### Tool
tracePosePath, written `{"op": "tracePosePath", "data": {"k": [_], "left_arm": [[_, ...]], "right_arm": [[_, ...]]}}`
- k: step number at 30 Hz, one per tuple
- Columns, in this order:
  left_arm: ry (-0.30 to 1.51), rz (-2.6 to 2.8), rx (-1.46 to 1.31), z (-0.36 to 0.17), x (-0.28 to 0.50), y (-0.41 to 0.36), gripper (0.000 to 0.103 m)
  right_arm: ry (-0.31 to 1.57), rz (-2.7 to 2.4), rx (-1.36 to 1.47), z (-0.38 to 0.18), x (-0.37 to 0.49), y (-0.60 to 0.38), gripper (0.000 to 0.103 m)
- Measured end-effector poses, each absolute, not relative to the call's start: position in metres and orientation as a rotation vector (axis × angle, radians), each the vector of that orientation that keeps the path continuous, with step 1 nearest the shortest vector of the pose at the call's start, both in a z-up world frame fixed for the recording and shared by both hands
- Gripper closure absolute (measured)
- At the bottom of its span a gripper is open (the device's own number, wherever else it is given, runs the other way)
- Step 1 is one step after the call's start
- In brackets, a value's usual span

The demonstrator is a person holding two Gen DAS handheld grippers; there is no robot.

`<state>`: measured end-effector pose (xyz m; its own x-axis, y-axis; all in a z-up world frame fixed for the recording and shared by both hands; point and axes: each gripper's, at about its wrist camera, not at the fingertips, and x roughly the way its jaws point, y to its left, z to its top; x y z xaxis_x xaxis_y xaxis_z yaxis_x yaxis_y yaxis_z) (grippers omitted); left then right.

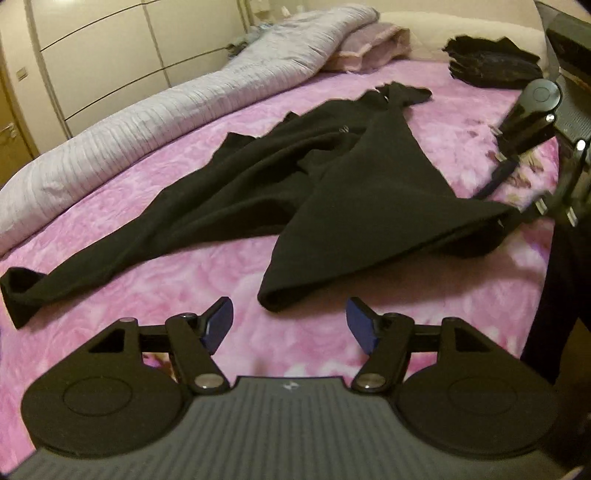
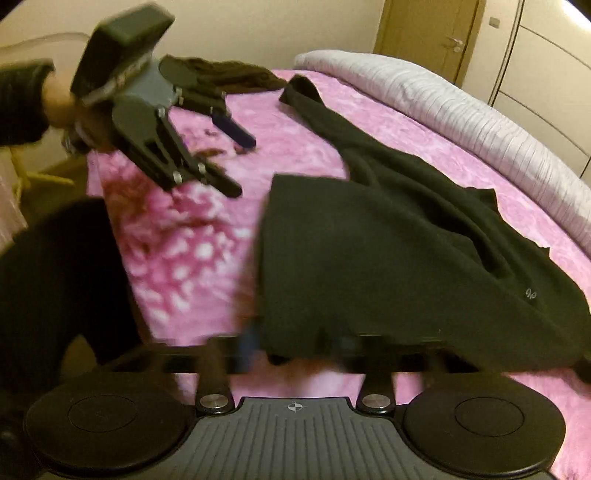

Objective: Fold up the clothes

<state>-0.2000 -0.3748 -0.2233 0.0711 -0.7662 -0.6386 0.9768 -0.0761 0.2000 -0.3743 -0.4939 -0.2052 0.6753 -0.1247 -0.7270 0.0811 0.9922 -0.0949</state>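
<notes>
A black long-sleeved garment [image 1: 258, 192] [image 2: 388, 251] lies spread on the pink bedspread [image 1: 184, 280] [image 2: 207, 236]. One sleeve stretches out to the left. My left gripper [image 1: 291, 325] [image 2: 242, 166] hovers open just short of the near hem, holding nothing. At the bed's right side, one corner of the garment rises in a tent up to my right gripper [image 1: 498, 205] [image 2: 295, 345]. In the right wrist view that hem drapes across the blurred jaws. One blue pad [image 2: 247, 345] shows and the other is hidden. Whether they pinch the cloth is unclear.
A pile of dark folded clothes [image 1: 491, 66] [image 2: 221, 74] sits at the bed's far corner. A rolled pale quilt [image 1: 147, 122] [image 2: 443, 107] and pink pillows [image 1: 369, 44] line the far side. A wardrobe [image 1: 92, 55] and door [image 2: 424, 33] stand behind. A person's dark-clad leg [image 2: 55, 277] stands beside the bed.
</notes>
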Motion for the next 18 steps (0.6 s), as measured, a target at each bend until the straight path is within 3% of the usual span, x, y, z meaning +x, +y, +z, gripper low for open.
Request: {"op": "tracePosePath", "data": {"k": [7, 18], "left_arm": [[0.455, -1.497, 0.6, -0.214, -0.222, -0.38, 0.035], [0.649, -1.525, 0.404, -0.216, -0.274, -0.413, 0.029]], "right_arm": [[0.638, -0.211, 0.212, -0.138, -0.427, -0.528, 0.084], [0.35, -0.63, 0.177, -0.058, -0.513, -0.57, 0.09]]}}
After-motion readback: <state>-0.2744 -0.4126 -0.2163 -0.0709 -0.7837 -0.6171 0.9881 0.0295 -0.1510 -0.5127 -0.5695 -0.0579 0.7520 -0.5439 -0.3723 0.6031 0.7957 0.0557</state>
